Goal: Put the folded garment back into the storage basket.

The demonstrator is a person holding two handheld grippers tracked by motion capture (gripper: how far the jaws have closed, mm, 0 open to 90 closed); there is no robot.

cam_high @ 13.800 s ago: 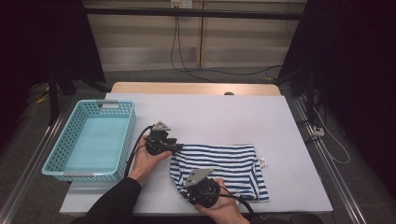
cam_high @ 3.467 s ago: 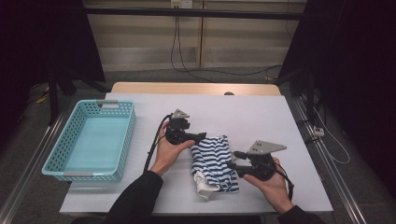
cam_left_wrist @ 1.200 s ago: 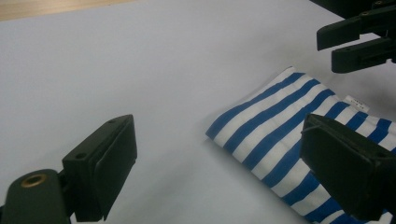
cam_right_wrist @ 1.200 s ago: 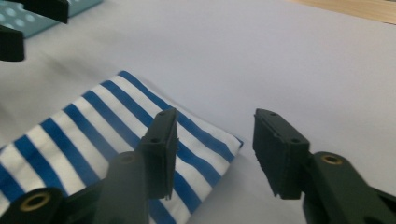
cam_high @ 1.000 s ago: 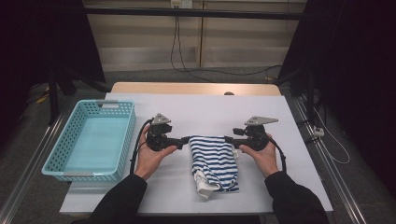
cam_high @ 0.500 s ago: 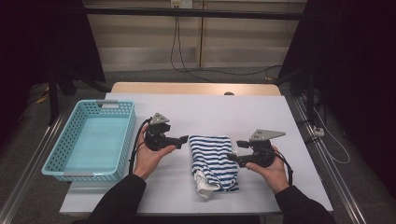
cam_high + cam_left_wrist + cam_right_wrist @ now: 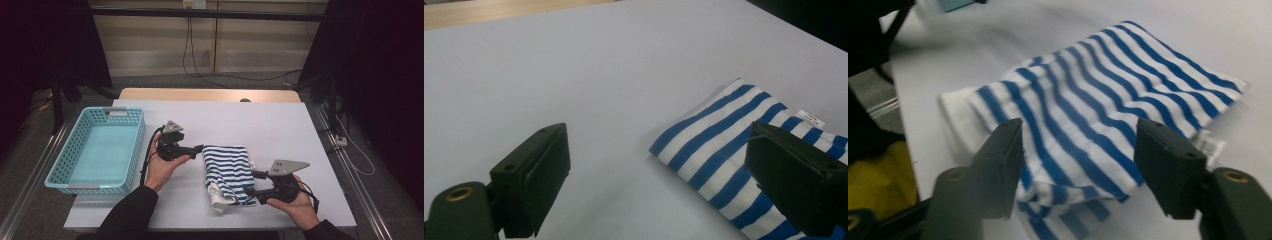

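Note:
A folded blue-and-white striped garment lies on the white table. My left gripper points at its far left corner. In the left gripper view the jaws stand wide apart, and the garment's corner lies on the table ahead of them, untouched. My right gripper sits at the garment's near right corner. Its jaws have just been closing. The striped fabric lies low between and beyond them, and the pads are not pressing on it.
An empty teal basket stands at the table's left, close behind my left hand. A white label sticks out of the garment's right edge. The table's near edge runs just below both hands.
My right gripper has moved from the garment's far right edge toward me, down to its near right corner. The left gripper and the garment have stayed put.

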